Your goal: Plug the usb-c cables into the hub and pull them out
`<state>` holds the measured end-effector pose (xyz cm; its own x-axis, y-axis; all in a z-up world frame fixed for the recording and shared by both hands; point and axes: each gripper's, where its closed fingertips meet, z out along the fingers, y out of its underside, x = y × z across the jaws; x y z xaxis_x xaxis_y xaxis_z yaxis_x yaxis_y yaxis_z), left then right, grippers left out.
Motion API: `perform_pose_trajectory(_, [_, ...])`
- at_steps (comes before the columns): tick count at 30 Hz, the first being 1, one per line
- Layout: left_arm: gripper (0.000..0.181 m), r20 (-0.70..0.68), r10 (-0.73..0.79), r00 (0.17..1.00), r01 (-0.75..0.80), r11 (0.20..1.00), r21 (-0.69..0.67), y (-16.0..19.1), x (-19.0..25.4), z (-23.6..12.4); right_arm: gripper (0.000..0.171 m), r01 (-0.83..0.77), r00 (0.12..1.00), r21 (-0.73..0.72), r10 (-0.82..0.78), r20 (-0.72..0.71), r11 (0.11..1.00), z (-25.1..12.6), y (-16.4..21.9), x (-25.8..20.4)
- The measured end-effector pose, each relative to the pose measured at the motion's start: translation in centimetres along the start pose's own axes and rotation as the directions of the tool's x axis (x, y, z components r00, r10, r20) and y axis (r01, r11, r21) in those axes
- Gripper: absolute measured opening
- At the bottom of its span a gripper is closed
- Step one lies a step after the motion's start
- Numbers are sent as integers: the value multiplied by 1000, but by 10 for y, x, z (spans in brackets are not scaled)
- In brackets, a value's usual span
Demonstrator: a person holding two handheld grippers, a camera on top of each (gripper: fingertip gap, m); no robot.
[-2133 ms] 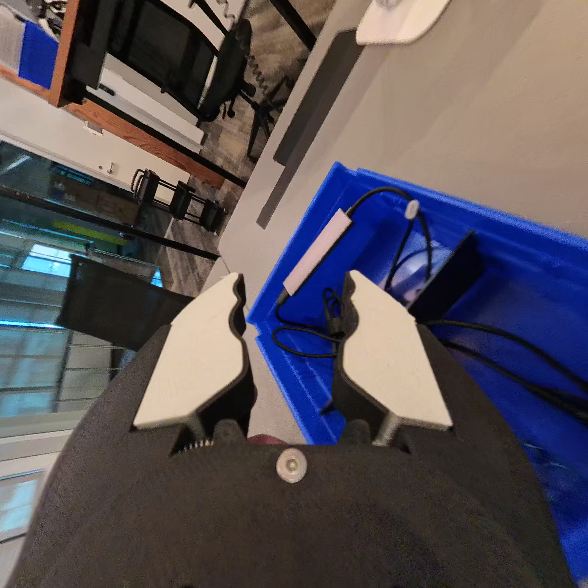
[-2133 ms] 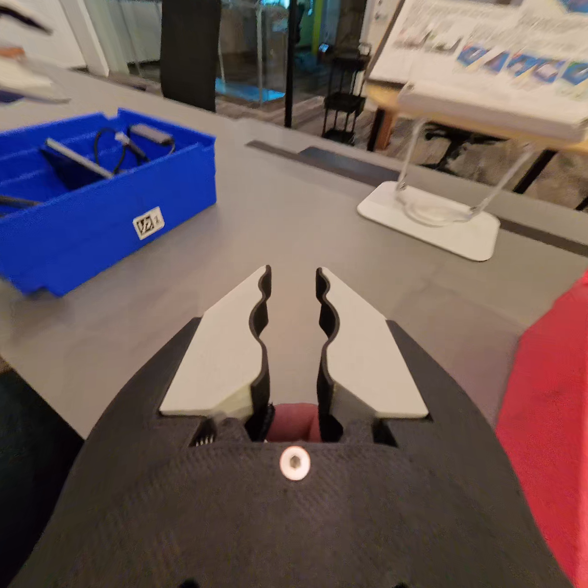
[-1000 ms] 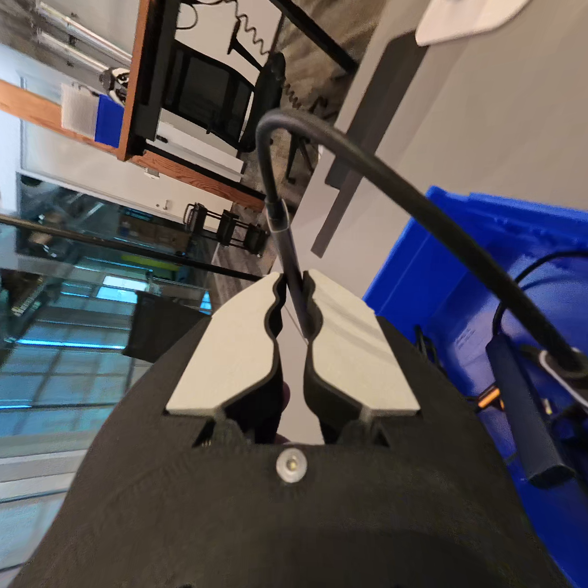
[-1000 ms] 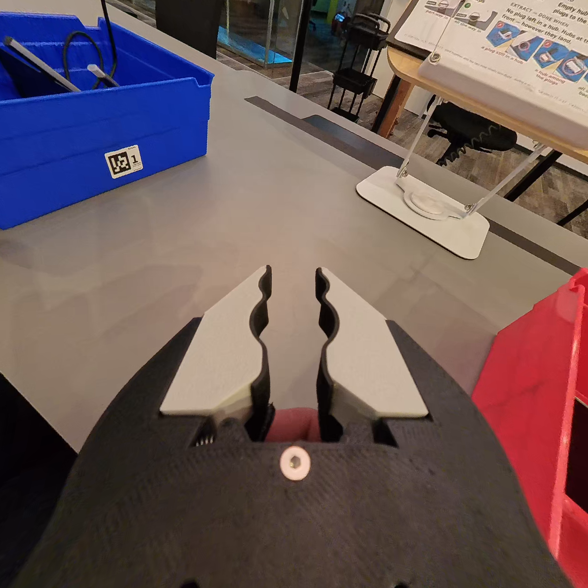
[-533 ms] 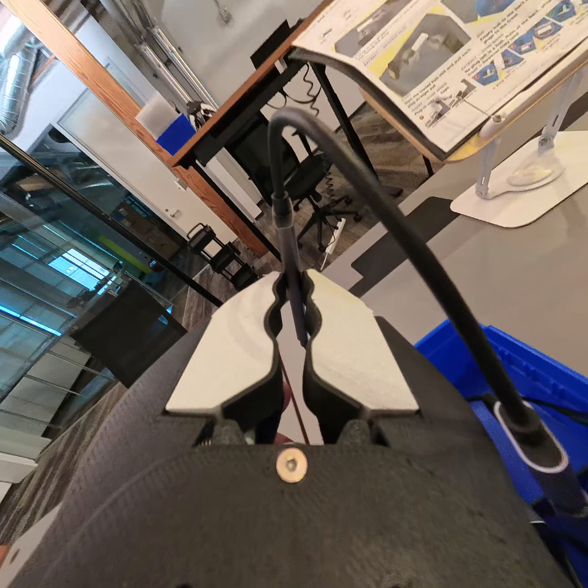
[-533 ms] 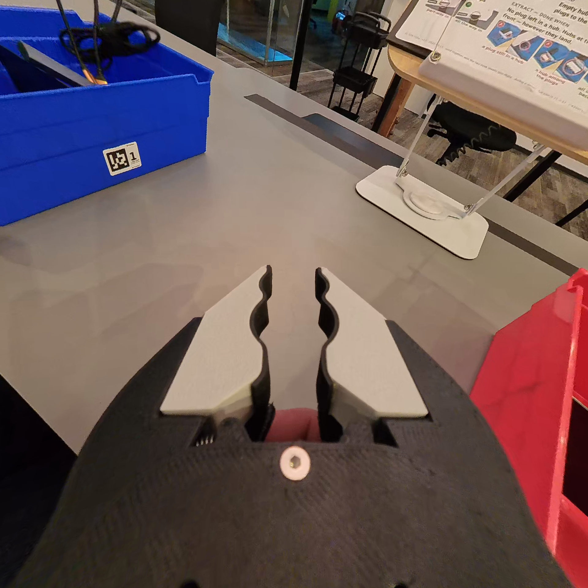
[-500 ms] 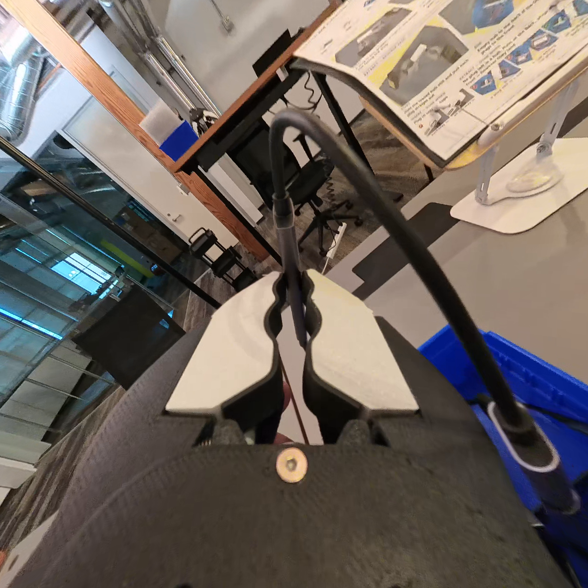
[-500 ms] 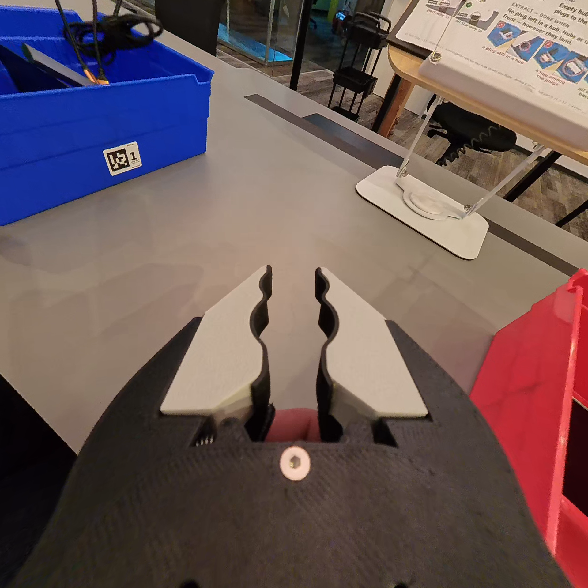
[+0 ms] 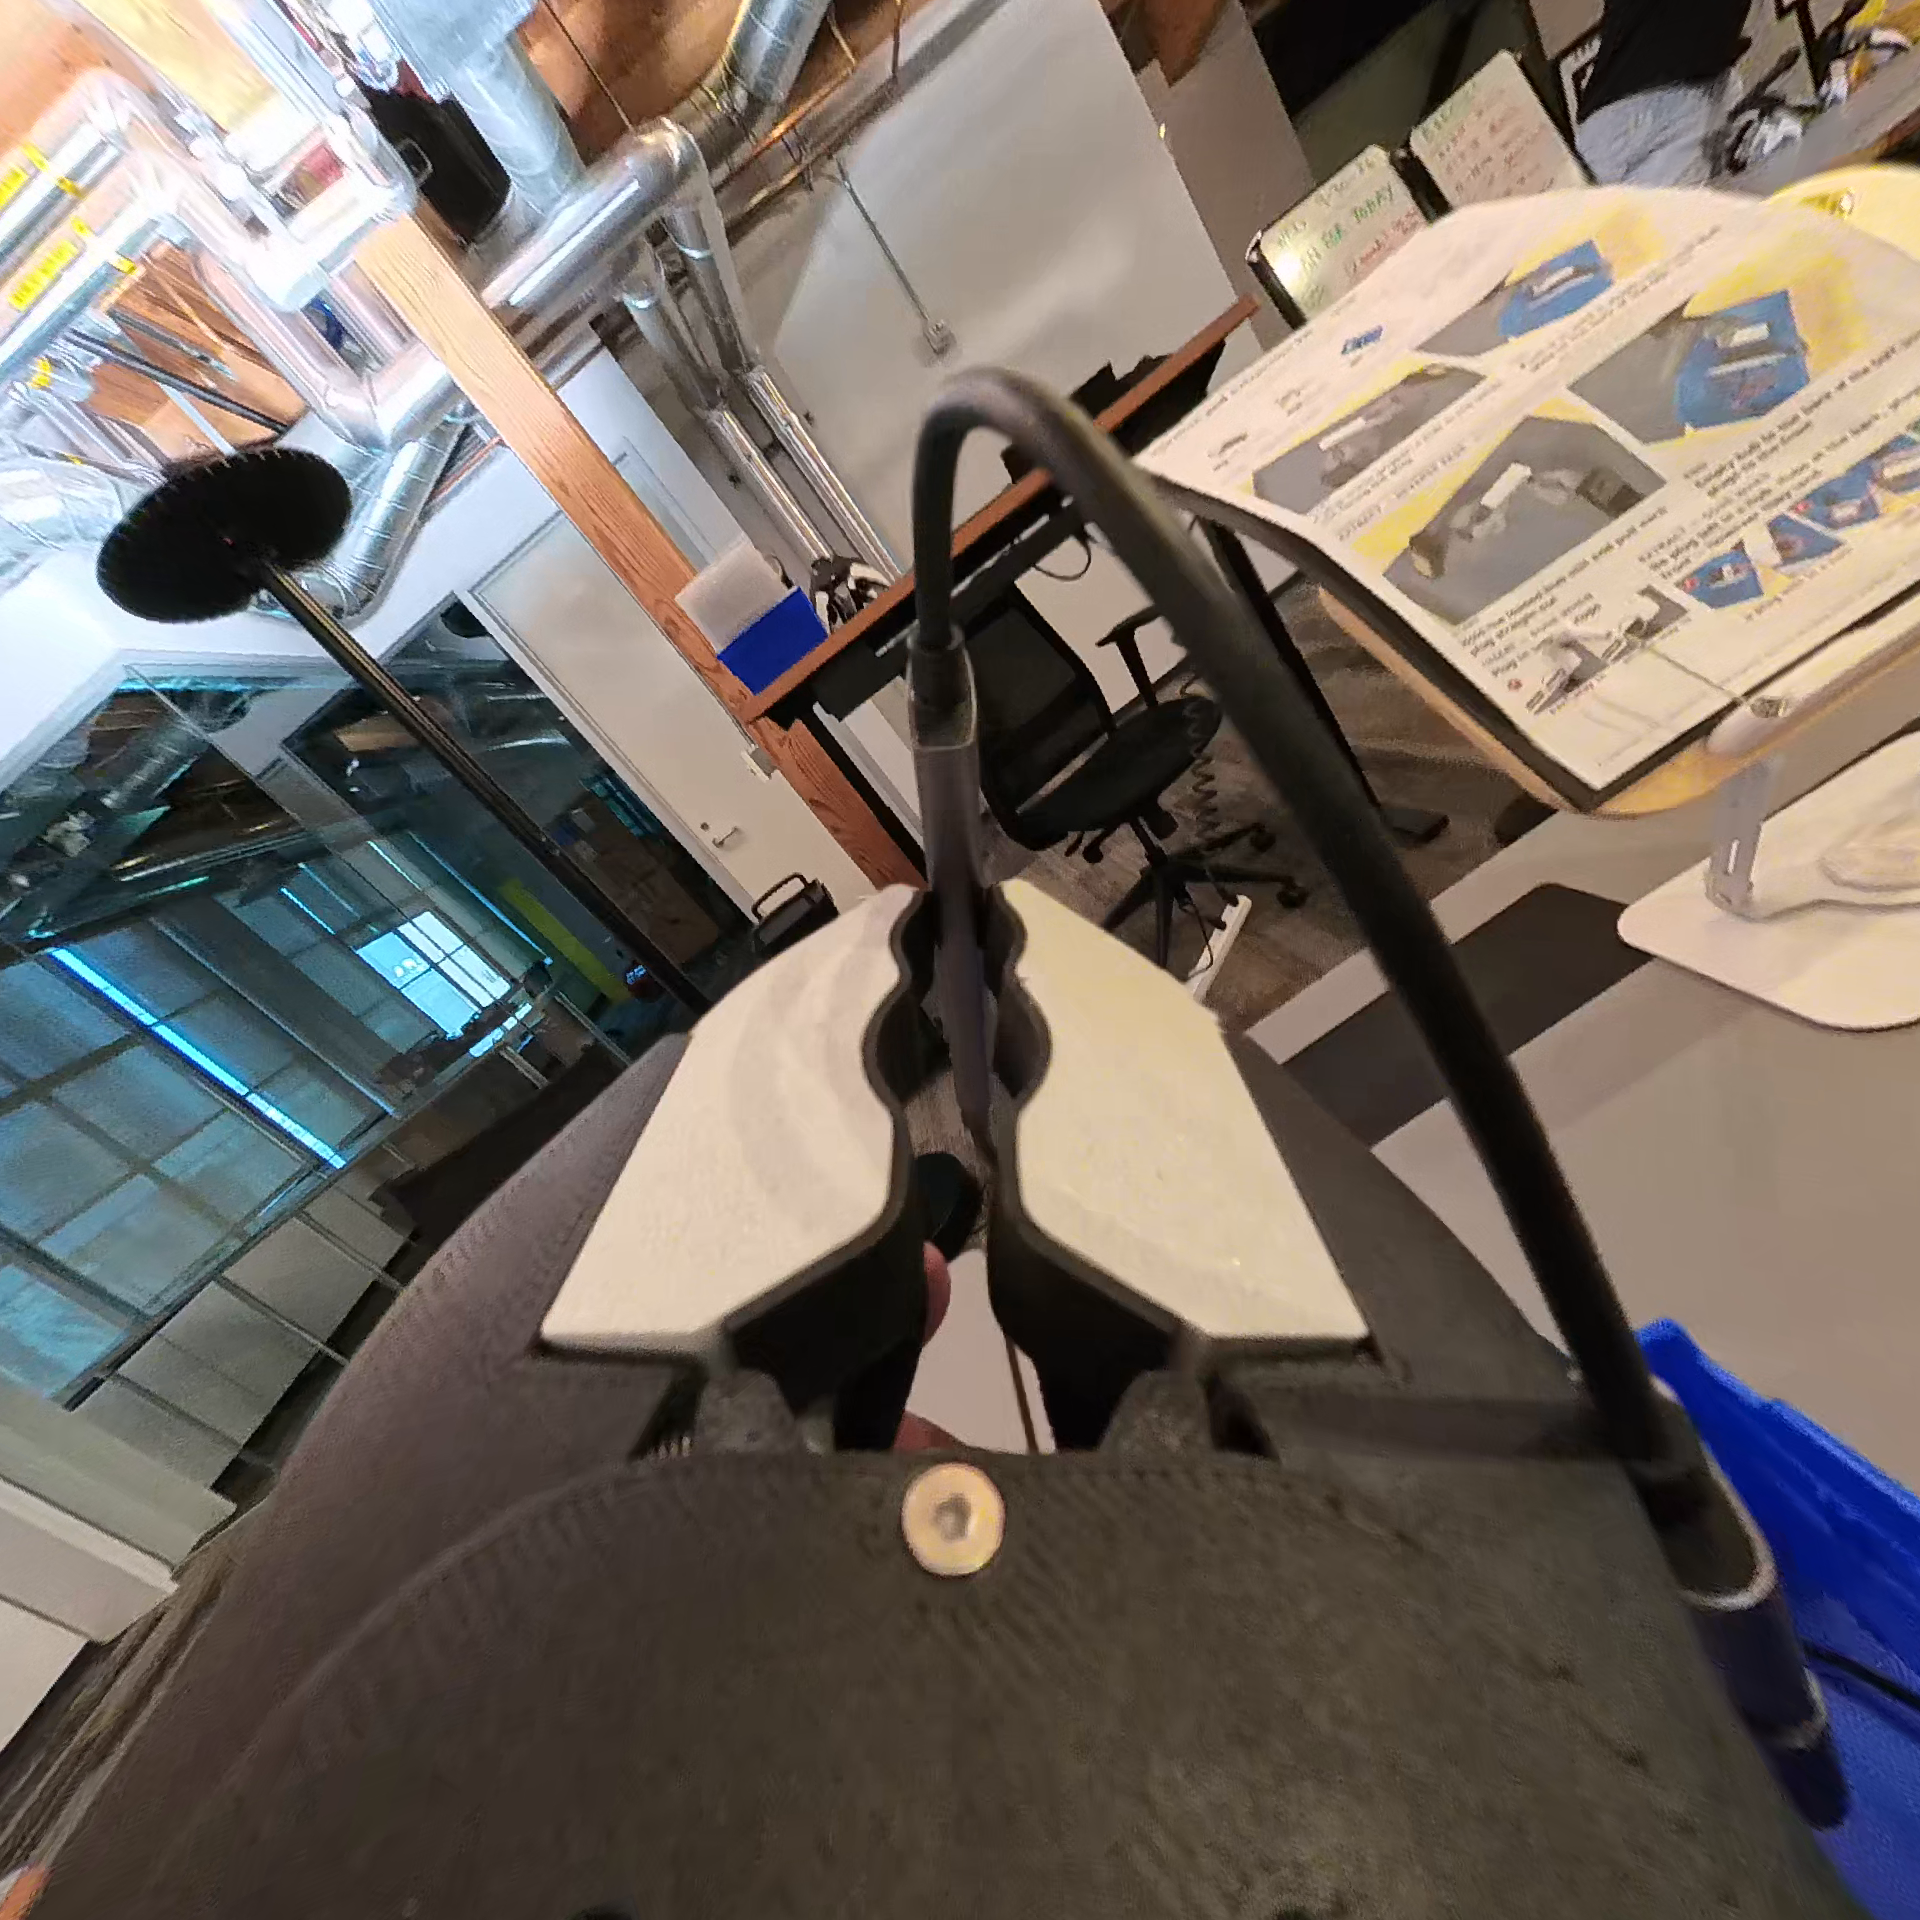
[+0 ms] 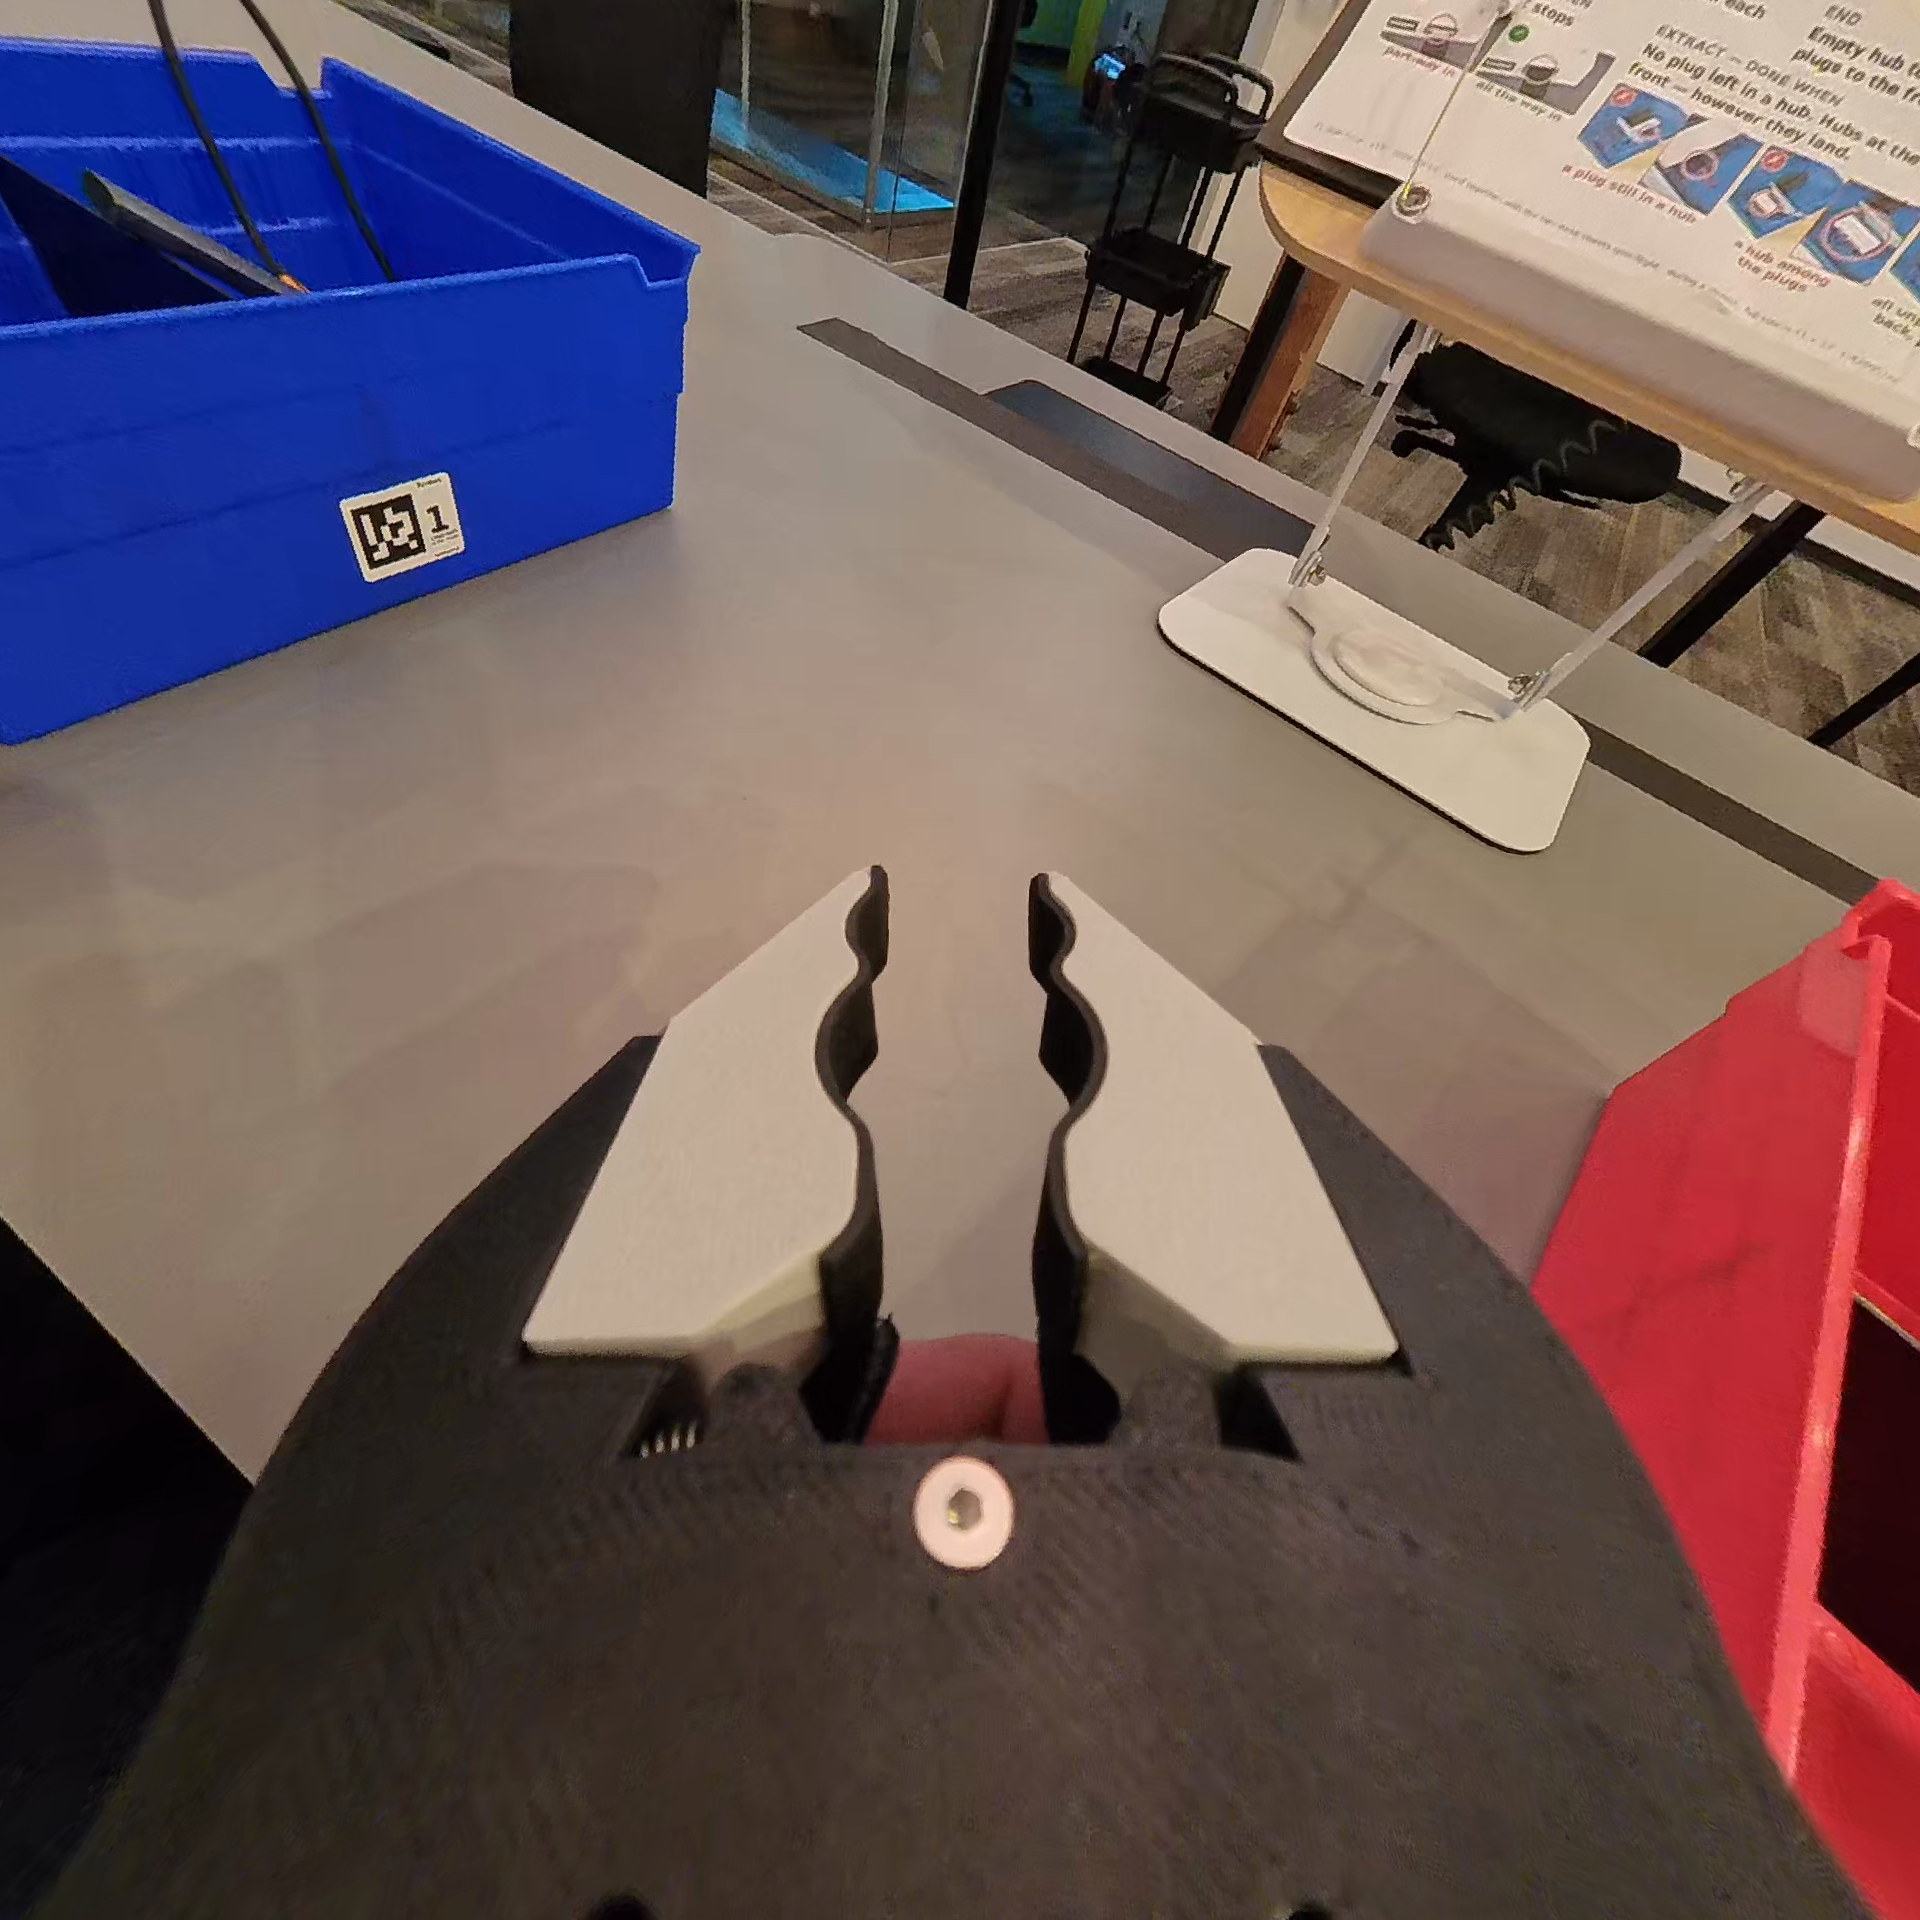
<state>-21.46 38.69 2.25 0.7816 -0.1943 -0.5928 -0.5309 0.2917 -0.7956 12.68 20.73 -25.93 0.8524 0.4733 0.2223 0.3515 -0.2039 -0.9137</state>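
Up high, left gripper (image 9: 958,935) pinching cable plug (image 9: 951,831), tip hidden, right gripper (image 10: 958,894) parted, empty.

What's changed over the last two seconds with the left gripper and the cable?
The left gripper, open over the blue bin before, has shut on the hub and lifted it clear, its black cable arching back down. The right gripper stayed open and empty over the table.

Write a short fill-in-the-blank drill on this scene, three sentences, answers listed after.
1. The left gripper is shut on a dark ____.
2. The right gripper hovers over the grey table with its jaws ____.
3. In the right wrist view, the bin at the right edge is ____ in colour.

Missing words: cable; open; red
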Motion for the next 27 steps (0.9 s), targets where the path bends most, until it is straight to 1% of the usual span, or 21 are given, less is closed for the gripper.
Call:
perform_pose_trajectory(3, [9,-19,-42,999,43,998,52,-22,3,0,26,-4,1000,19,4,4,1000,-1,-3,0])
perform_pose_trajectory(6, [9,-70,-84,994,91,990,108,-48,19,-2,29,-18,1000,24,17,17,1000,-1,-4,-1])
perform_pose_trajectory(9, [9,-138,-115,984,134,982,134,-70,47,-4,30,-22,1000,27,22,22,999,-1,-4,-1])
perform_pose_trajectory(12, [8,-251,-137,958,175,975,135,-86,87,-4,31,-26,999,35,25,25,999,-1,-6,-1])
perform_pose_trajectory(14, [9,-331,-159,930,210,970,124,-94,116,-3,33,-26,999,39,25,24,999,-2,-6,0])
perform_pose_trajectory(18, [9,-431,-194,881,255,963,89,-104,166,0,37,-40,999,55,40,16,998,-4,-9,4])
perform_pose_trajectory(23, [9,-516,-269,813,335,941,38,-113,222,-1,46,-58,998,53,58,8,997,-4,-8,8])
perform_pose_trajectory(27, [9,-573,-328,751,383,923,-27,-111,269,-6,49,-79,997,57,79,3,995,-5,-8,12])
